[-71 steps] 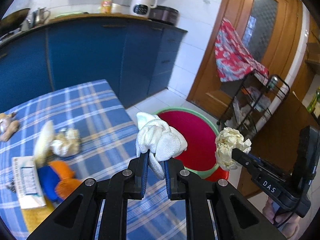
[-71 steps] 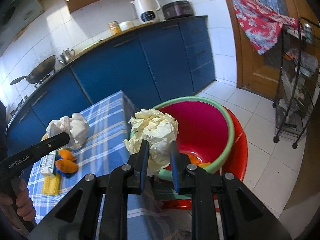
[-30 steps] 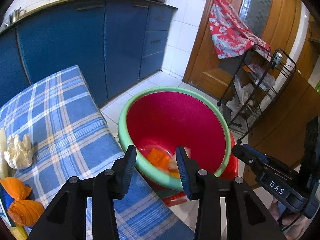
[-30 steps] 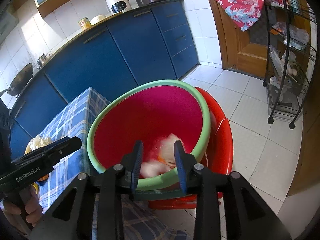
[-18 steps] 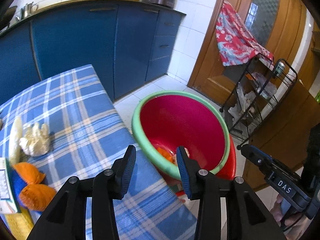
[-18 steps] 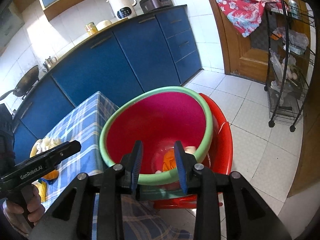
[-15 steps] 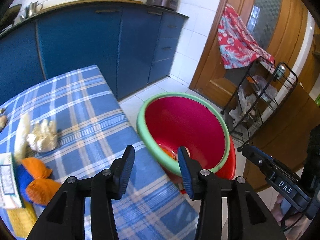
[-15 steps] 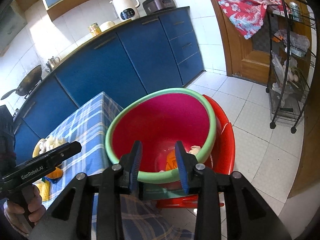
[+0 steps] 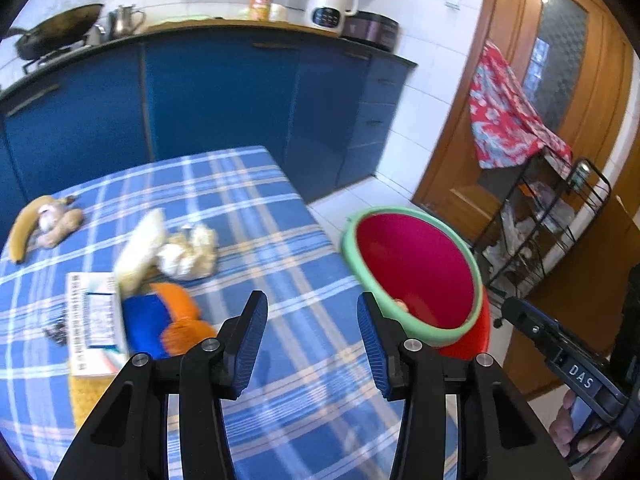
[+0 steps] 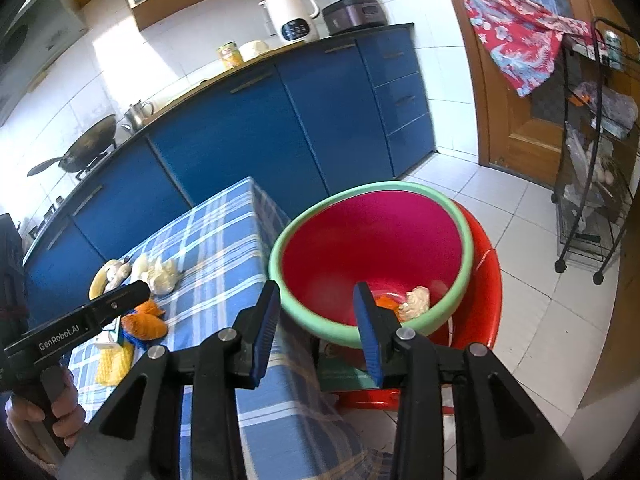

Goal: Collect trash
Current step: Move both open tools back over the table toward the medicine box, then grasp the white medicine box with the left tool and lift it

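Crumpled paper (image 10: 416,300) and orange peel (image 10: 386,301) lie inside the red basin (image 10: 400,200).

Two claws (image 9: 312,336) (image 10: 316,320), one red basin (image 10: 384,240), one banana (image 9: 18,236), two orange peels (image 9: 180,312).

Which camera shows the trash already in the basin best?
The right wrist view: it looks down into the basin, showing a crumpled paper wad beside something orange at the bottom. The left wrist view sees the basin side-on, its rim hiding all but a sliver.
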`<control>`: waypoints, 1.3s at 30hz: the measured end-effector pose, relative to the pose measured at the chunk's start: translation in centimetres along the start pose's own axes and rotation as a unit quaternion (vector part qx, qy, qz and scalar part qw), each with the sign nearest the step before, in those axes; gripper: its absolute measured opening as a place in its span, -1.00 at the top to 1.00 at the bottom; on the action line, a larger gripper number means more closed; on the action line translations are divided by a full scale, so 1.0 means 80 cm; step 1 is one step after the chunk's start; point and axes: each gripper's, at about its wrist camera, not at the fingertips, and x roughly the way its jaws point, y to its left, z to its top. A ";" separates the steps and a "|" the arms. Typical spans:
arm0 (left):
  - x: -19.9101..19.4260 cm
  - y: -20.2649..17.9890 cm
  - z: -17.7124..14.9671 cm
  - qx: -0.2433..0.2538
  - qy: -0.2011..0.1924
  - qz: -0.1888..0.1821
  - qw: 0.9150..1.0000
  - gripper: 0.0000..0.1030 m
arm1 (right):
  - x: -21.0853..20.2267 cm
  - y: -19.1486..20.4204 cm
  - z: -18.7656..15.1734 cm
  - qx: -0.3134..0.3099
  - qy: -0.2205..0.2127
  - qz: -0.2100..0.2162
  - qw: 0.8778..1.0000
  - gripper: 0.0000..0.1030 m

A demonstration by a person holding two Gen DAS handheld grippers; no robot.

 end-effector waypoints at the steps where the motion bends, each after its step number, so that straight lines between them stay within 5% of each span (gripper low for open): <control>1: -0.004 0.005 -0.001 -0.003 -0.003 0.005 1.000 0.07 | 0.000 0.002 0.000 -0.002 0.000 0.002 1.000 0.21; 18: -0.032 0.107 -0.020 -0.059 -0.022 0.120 0.991 0.05 | 0.009 0.058 -0.013 -0.032 0.018 0.032 0.999 0.17; 24: -0.016 0.137 -0.028 -0.076 -0.007 0.160 0.984 -0.15 | 0.016 0.065 -0.016 -0.037 0.026 0.036 0.998 0.17; 27: -0.007 0.142 -0.033 -0.080 0.003 0.173 0.982 -0.28 | 0.020 0.067 -0.018 -0.037 0.030 0.037 0.998 0.17; 39: 0.024 0.156 -0.044 -0.086 0.030 0.197 0.976 -0.29 | 0.034 0.066 -0.021 -0.036 0.044 0.039 0.998 0.17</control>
